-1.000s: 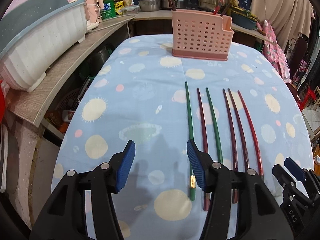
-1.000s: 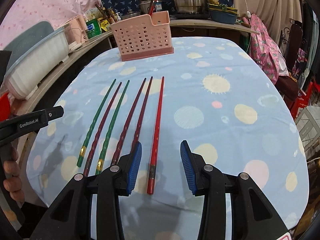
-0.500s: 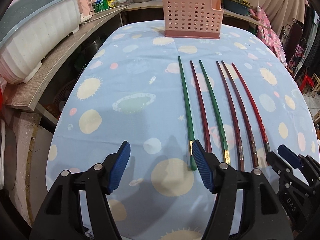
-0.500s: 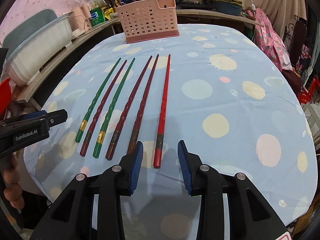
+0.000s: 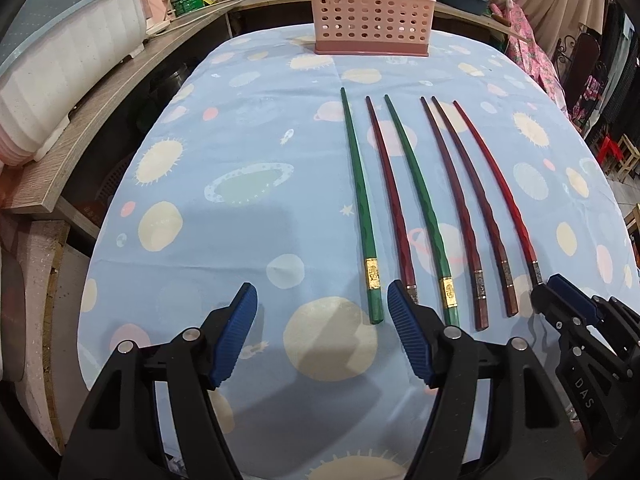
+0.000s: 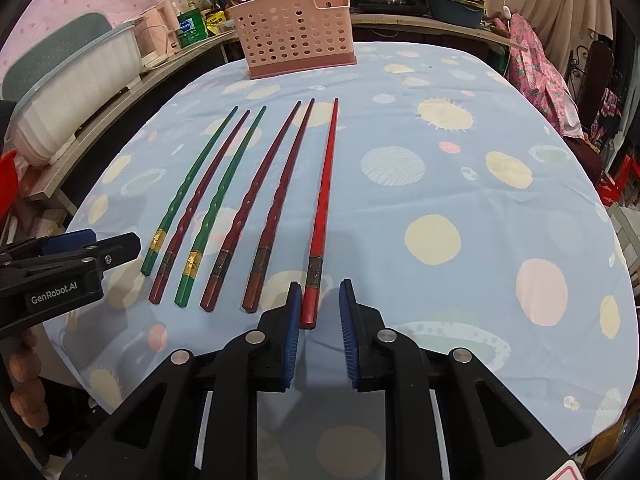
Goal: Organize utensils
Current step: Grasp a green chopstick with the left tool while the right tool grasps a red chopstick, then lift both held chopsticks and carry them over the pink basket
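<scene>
Six chopsticks lie side by side on the blue spotted tablecloth (image 6: 460, 168), thin tips pointing at the pink basket (image 6: 294, 32) at the far end. The bright red chopstick (image 6: 323, 200) lies on the right end of the row. The right gripper (image 6: 318, 308) has slid closer to it than a second ago, and its blue pads are now nearer together, one on each side of the thick end (not squeezing it yet, there is a gap). So the red one looks like the first to be picked up. The left gripper (image 5: 322, 312) is wide open and holds nothing. It has pulled back a bit and now sits near the end of the green chopstick (image 5: 362, 216).
</scene>
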Action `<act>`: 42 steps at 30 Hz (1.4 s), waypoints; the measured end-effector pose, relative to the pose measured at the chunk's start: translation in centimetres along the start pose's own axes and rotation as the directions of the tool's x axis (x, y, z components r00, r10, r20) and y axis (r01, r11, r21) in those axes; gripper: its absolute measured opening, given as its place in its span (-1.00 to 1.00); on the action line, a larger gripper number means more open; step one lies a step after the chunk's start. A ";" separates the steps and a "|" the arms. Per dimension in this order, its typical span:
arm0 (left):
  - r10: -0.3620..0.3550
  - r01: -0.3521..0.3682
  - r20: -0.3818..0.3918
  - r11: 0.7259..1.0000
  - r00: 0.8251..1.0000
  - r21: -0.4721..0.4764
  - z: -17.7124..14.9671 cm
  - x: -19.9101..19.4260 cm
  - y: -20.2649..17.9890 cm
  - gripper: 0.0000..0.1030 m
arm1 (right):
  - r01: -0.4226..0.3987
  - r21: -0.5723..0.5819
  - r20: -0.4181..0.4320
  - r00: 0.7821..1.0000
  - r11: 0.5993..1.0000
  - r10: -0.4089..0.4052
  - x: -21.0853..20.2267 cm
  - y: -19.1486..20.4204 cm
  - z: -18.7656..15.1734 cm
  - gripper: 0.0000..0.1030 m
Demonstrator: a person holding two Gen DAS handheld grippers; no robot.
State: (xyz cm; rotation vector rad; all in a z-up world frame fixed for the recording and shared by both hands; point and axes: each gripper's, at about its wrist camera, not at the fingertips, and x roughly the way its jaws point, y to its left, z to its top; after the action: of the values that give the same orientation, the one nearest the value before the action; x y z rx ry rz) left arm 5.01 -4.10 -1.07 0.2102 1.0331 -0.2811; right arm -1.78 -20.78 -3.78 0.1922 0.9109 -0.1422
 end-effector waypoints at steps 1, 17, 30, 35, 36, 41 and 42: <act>0.000 0.000 -0.001 1.000 1.000 0.003 0.0 0.1 -0.1 0.25 | 0.002 -0.003 0.001 1.000 1.000 -0.002 0.0 0.0 0.0 -0.65; -0.025 0.025 -0.033 1.000 0.999 0.012 0.3 2.2 -0.6 -0.06 | 0.023 -0.032 0.013 1.000 0.999 -0.023 0.2 0.4 0.2 -0.65; -0.103 0.101 -0.049 0.994 0.993 -0.049 0.8 2.3 0.9 -0.86 | 0.036 -0.056 0.012 0.999 0.998 -0.036 0.5 0.7 0.6 -0.69; -0.117 0.114 -0.056 0.992 0.992 -0.055 0.8 2.1 1.1 -0.86 | 0.012 -0.025 -0.006 1.000 1.000 -0.012 0.5 0.2 0.9 -0.86; -0.114 0.111 -0.055 0.992 0.992 -0.056 0.8 2.0 1.1 -0.86 | 0.010 -0.023 -0.005 1.000 1.000 -0.010 0.4 0.1 0.9 -0.86; -0.112 0.111 -0.025 0.992 0.993 -0.065 1.3 0.7 1.8 -0.86 | 0.006 -0.014 0.014 1.000 1.000 -0.006 -0.4 -0.2 1.3 -0.86; -0.113 0.112 -0.019 0.991 0.993 -0.068 1.4 0.4 1.9 -0.86 | 0.005 -0.011 0.019 1.000 1.000 -0.005 -0.7 -0.3 1.5 -0.86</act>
State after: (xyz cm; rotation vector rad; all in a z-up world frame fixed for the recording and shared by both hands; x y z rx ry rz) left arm 6.98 -2.78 -0.67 0.0948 1.0770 -0.3461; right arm -1.11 -21.34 -2.40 0.1779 0.8932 -0.1432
